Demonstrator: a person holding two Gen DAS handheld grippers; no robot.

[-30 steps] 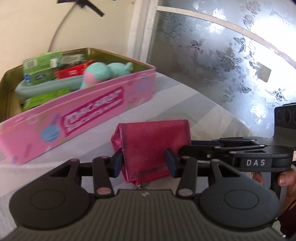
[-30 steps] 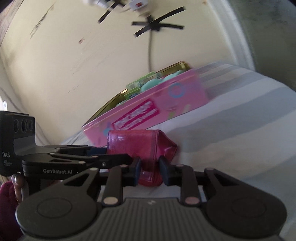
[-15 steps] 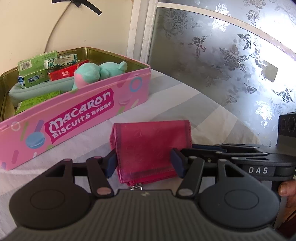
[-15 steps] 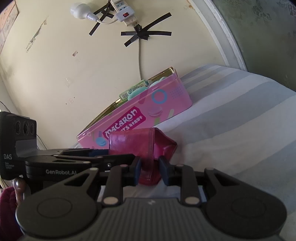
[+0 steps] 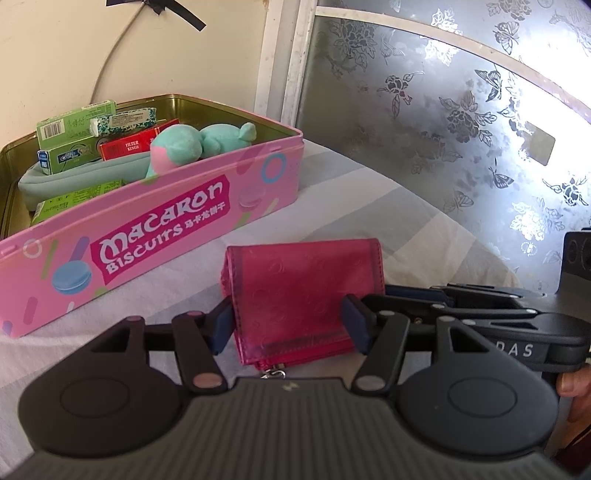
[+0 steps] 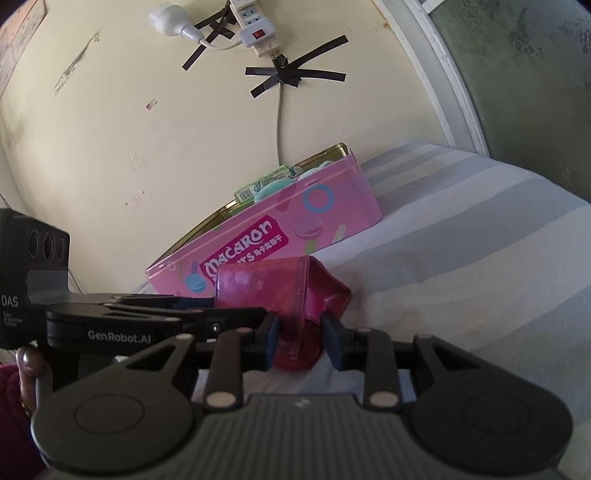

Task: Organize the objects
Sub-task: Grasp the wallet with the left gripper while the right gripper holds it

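Observation:
A pink-red wallet [image 5: 303,291] lies on the striped sheet just in front of the pink Macaron Biscuits tin [image 5: 147,229]. My left gripper [image 5: 286,326] straddles its near end, open, both pads standing beside the wallet without squeezing it. From the right side, my right gripper [image 6: 301,336] has the wallet's [image 6: 258,288] folded end between its pads; its jaws are opening and the pads are easing off. The tin [image 6: 280,229] holds a teal and pink plush toy [image 5: 192,146], green boxes [image 5: 74,125], a red box [image 5: 129,144] and a teal pouch [image 5: 74,173].
Grey and white striped sheet [image 6: 461,240] stretches to the right of the tin. A cream wall with a taped power strip [image 6: 255,26] rises behind it. A frosted patterned window [image 5: 443,110] stands at the right. A person's fingers [image 5: 572,384] hold the right gripper's handle.
The left jaws have spread apart and let go of the wallet. The right jaws have widened slightly around its folded end. The wallet and tin stay where they were.

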